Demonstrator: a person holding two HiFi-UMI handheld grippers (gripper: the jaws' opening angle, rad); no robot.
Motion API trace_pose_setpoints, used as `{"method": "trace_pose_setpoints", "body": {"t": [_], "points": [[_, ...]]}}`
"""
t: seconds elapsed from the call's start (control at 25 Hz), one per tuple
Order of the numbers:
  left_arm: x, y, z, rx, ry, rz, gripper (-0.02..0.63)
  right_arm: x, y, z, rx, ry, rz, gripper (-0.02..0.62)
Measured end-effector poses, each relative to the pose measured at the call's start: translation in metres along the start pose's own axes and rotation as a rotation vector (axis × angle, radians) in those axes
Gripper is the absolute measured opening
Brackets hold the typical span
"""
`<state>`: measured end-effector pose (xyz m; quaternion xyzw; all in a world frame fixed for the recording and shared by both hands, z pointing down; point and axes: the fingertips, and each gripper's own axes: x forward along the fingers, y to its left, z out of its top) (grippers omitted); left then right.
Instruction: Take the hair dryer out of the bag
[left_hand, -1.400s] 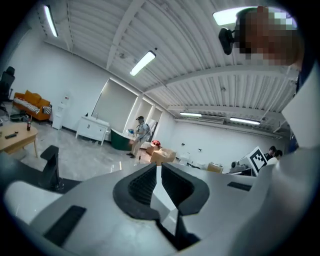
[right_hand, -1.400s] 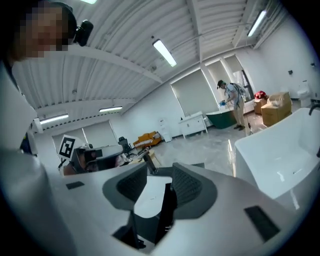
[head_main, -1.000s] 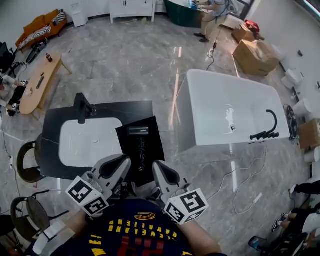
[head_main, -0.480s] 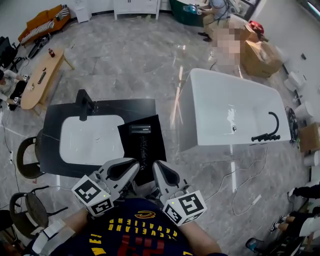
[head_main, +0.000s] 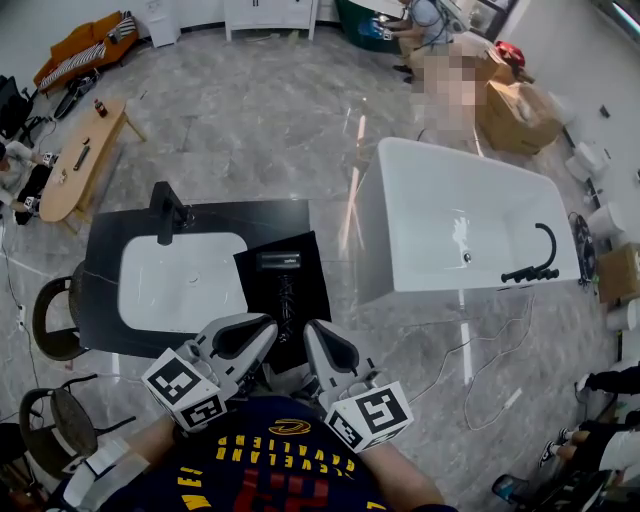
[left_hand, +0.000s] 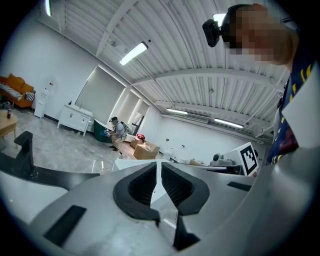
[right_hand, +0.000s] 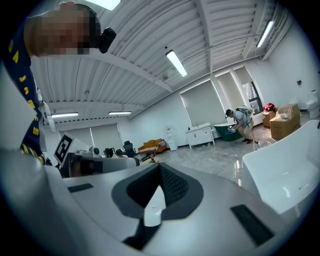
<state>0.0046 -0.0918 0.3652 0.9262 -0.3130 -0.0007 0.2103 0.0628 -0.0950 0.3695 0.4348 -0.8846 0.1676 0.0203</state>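
A large room had a glossy grey marble floor (head_main: 250, 120). A white bathtub (head_main: 440, 200) stood near a black counter (head_main: 250, 215) with a white basin (head_main: 180, 280). Farther off were a wooden table (head_main: 85, 160), an orange sofa (head_main: 85, 45) and cardboard boxes (head_main: 515, 110). Strip lights (left_hand: 133, 52) lit the ribbed ceiling (left_hand: 200, 60).

Were 2 grippers, left gripper (head_main: 264, 326) & right gripper (head_main: 312, 330), near 1 black bag (head_main: 262, 300); 1 sink (head_main: 180, 285) left of bag, 1 bathtub (head_main: 440, 210) right of bag.

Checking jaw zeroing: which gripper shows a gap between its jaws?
The left gripper: a thin slit runs between its jaws, with nothing in it. On the right gripper the jaws meet.
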Motion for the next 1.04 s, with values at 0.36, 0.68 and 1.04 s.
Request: {"method": "trace_pose_setpoints", "body": {"t": [0.36, 0.68, 1.04], "points": [[-0.0002, -0.0001, 0.0037, 0.001, -0.001, -0.002, 0.029, 0.0006, 0.0012, 0.0018, -0.002, 0.007, 0.003, 0.009], [-0.0017, 0.0001, -0.0001, -0.006, 0.002, -0.001, 0.029, -0.0003, 0.0006, -0.0018, 0.004, 0.011, -0.006, 0.008], [-0.0008, -0.0007, -0.0014, -0.010, 0.005, 0.001, 0.029, -0.0016, -0.0004, -0.0036, 0.012, 0.016, -0.010, 0.008]]}}
